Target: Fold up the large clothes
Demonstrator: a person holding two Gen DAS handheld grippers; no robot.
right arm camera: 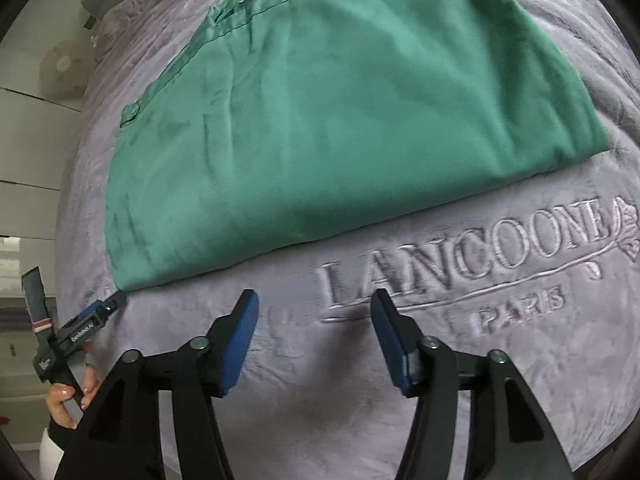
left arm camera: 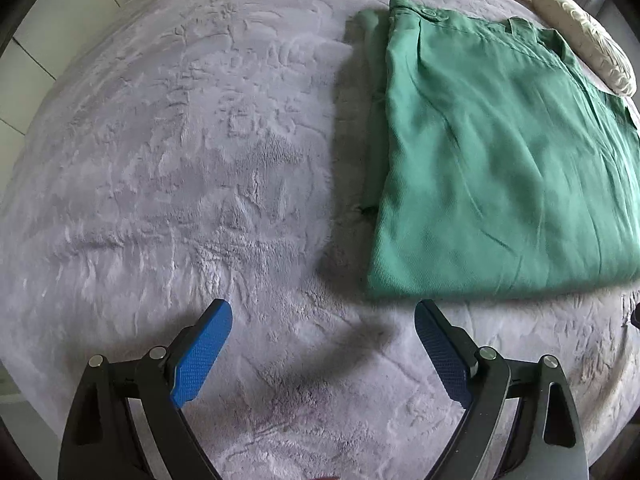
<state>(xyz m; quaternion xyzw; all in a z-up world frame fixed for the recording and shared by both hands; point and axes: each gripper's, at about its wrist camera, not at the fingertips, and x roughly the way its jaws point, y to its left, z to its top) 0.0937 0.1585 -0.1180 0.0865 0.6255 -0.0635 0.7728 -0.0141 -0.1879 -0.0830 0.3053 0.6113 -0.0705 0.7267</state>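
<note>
I've got both tongs, left [left arm camera: 323, 346] & right [right arm camera: 314, 338], apart w/ nothing between; green garment [right arm camera: 340, 120] looks soft, light, floppy, so I'd pinch its near corners.

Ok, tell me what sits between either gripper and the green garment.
Nothing visible. Only bare grey blanket separates the open right gripper and open left gripper from the near edge of the green garment.
</note>
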